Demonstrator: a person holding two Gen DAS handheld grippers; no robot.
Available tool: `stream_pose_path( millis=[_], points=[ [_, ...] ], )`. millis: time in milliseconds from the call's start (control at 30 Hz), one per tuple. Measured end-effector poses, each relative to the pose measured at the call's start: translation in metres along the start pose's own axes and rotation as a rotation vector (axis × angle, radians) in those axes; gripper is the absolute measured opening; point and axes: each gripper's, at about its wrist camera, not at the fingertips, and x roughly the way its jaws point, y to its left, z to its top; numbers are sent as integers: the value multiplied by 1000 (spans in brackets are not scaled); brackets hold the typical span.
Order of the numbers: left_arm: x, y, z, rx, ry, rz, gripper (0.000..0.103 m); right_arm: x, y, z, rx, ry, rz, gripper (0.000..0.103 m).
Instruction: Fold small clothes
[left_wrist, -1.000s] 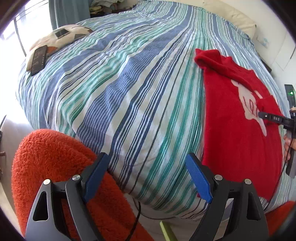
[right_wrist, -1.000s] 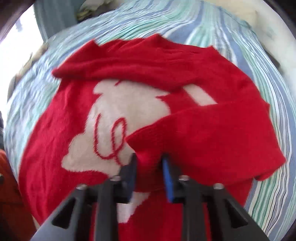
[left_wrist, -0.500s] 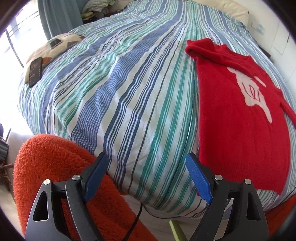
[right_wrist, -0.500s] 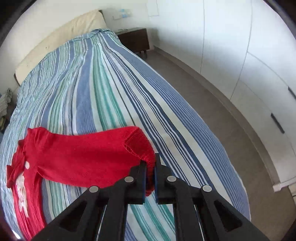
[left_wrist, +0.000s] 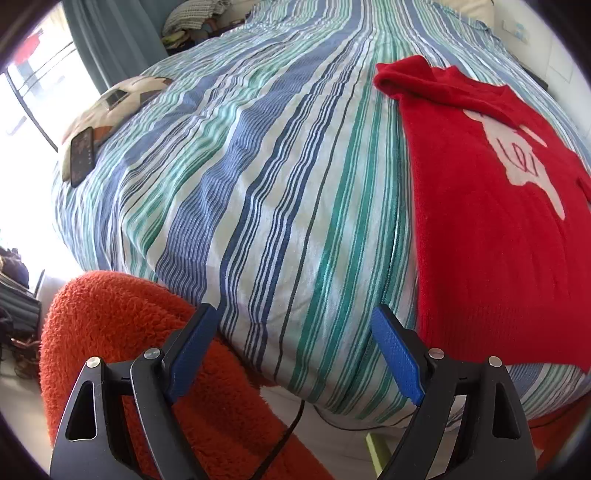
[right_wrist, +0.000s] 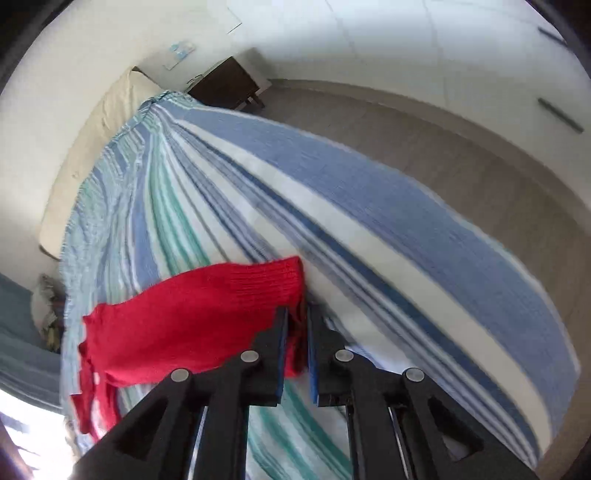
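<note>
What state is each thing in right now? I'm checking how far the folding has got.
red sweater: flat on the bed, front up, one sleeve pulled out sideways.
sleeve cuff: pinched in the right gripper, whose jaws have just been easing open.
left gripper: open, empty.
phone: lying on a cushion.

Left hand-held gripper (left_wrist: 291, 354) gapes; right hand-held gripper (right_wrist: 295, 328) nearly closed.
</note>
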Motion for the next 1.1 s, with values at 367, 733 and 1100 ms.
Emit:
stream_pose_path(
  millis=[367,733,1100],
  points=[
    [11,-6,-3,38,58,50,88,18,58,-25,-279,66,-113,38],
    [-77,-11,52,60,-70,-223,88,-100,69,-80,-266,-221,71,58],
    [-34,-230,234,481,-30,-371,98,-138,89,-159,-361,-319,151,68]
  ],
)
